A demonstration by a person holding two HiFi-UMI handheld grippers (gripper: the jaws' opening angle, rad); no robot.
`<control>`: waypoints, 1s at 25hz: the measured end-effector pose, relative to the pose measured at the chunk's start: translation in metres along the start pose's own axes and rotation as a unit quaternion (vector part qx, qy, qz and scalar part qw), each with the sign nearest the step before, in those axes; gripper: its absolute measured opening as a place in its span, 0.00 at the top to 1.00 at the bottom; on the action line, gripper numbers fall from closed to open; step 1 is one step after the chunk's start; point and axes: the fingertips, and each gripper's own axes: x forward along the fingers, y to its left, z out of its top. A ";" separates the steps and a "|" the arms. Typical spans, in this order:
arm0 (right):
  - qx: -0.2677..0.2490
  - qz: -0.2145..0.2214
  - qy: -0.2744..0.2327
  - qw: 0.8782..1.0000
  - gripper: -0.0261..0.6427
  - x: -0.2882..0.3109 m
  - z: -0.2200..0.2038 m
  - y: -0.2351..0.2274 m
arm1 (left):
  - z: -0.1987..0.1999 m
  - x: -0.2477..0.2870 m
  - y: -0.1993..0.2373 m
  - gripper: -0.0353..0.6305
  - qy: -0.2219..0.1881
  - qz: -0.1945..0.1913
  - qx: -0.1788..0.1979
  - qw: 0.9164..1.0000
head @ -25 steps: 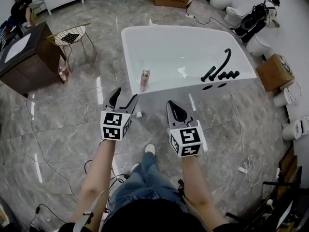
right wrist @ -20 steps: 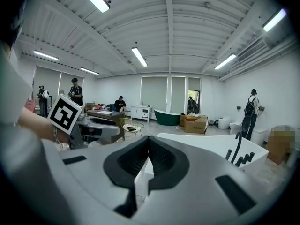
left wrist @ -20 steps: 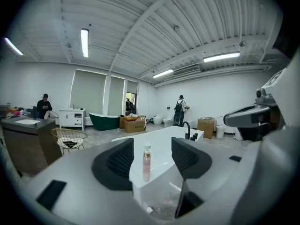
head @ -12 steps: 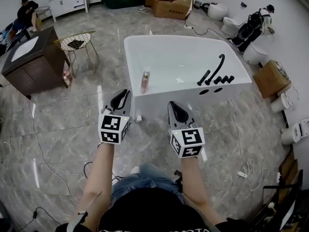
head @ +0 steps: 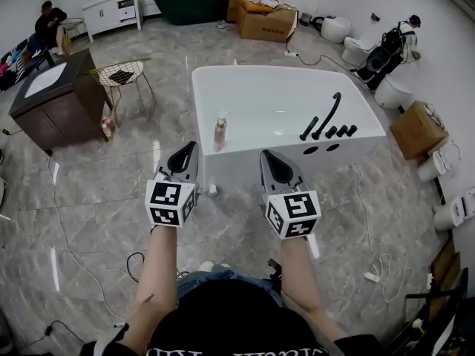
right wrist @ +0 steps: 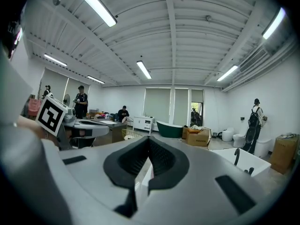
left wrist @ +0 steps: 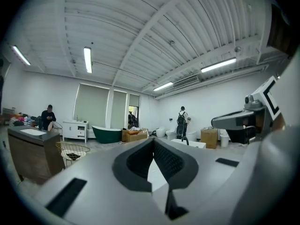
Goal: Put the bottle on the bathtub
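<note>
A pinkish bottle [head: 220,133] stands upright on the near left rim of the white bathtub [head: 282,95]. My left gripper [head: 186,151] hovers just short of the tub, a little left of and below the bottle, apart from it. Its jaws are shut with nothing between them, as the left gripper view [left wrist: 153,140] also shows. My right gripper [head: 272,158] hangs beside it in front of the tub wall, shut and empty too [right wrist: 148,138]. The bathtub [right wrist: 251,161] shows at the right of the right gripper view.
A black faucet set [head: 326,121] sits on the tub's right rim. A dark vanity cabinet [head: 56,106] and a wire chair [head: 122,73] stand to the left. Cardboard boxes [head: 267,17], toilets [head: 393,87] and floor cables [head: 371,199] lie around. A person [head: 50,22] sits at the back left.
The left gripper's jaws, apart a second ago, have shut. The view has pulled back from the tub. The bottle has stayed standing on the rim.
</note>
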 end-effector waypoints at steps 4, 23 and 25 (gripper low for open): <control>0.014 -0.007 -0.008 1.000 0.94 -0.006 0.012 -0.007 | 0.018 -0.002 0.000 0.93 -0.012 0.004 0.014 1.000; -0.029 -0.022 -0.043 0.998 0.94 -0.011 0.049 -0.017 | 0.049 0.015 0.009 0.93 -0.021 0.032 0.041 0.998; -0.033 -0.020 -0.045 0.998 0.94 -0.010 0.051 -0.016 | 0.050 0.015 0.009 0.93 -0.020 0.031 0.041 0.998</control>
